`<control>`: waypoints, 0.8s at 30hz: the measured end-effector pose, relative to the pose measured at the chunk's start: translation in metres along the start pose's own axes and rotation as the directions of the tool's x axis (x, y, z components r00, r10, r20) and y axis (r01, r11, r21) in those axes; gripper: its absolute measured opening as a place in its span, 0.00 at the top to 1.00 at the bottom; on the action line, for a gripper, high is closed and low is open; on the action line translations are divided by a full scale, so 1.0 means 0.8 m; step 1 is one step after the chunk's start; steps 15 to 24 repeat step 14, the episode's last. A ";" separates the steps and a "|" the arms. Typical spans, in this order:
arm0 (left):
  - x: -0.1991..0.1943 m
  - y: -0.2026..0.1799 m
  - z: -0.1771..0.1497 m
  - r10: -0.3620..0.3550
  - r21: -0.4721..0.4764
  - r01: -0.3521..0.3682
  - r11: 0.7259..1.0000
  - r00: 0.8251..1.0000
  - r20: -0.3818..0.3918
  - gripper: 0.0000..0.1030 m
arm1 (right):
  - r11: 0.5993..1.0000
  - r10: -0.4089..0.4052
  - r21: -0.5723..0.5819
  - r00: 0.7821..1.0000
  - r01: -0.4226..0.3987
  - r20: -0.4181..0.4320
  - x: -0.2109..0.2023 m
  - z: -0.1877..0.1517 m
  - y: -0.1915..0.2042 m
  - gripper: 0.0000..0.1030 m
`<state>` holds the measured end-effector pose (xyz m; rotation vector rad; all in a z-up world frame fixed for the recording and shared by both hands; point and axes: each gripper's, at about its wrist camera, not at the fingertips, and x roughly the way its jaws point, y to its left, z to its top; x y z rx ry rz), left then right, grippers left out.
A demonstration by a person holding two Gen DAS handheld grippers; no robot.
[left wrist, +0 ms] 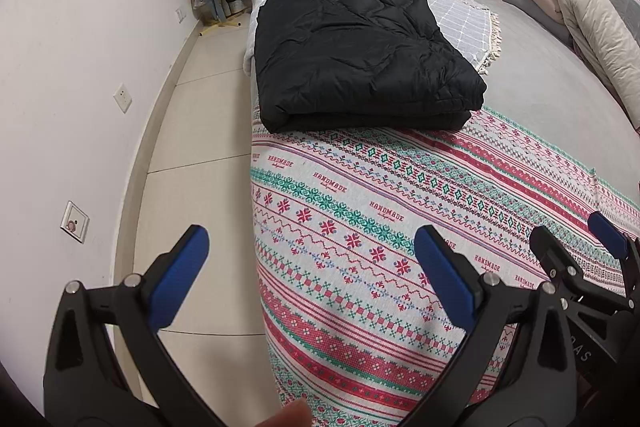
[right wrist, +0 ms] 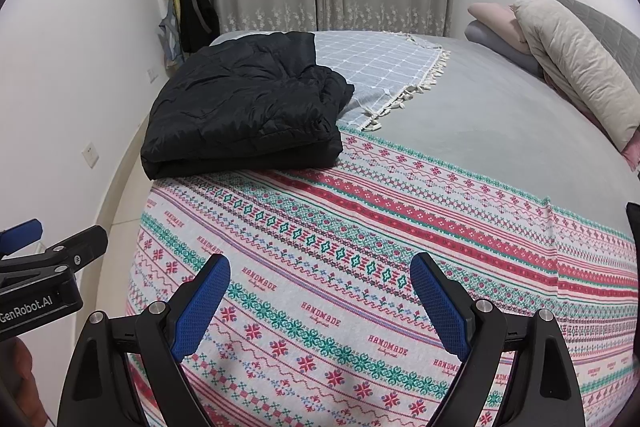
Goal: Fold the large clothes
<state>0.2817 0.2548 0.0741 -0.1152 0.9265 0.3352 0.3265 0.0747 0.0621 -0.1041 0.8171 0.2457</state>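
Garment: folded black quilted puffer jacket [right wrist: 244,103] lies at 11 o'clock on the bed [right wrist: 500,115], overlapping patterned pink-and-green woven blanket [right wrist: 360,247].
Left tongs [left wrist: 310,259]: wide, empty, above blanket's edge.
Right tongs [right wrist: 320,281]: wide, empty, over blanket.

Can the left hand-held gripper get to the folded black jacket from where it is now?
Probably yes. The left hand-held gripper is open and empty, and only bare patterned blanket lies between it and the black jacket. It would have to reach further up the bed.
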 end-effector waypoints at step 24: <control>0.008 0.008 -0.001 -0.022 -0.021 0.021 1.000 0.999 -0.027 0.01 | 0.999 0.010 -0.033 1.000 -0.010 0.018 -0.010 -0.001 0.014 0.10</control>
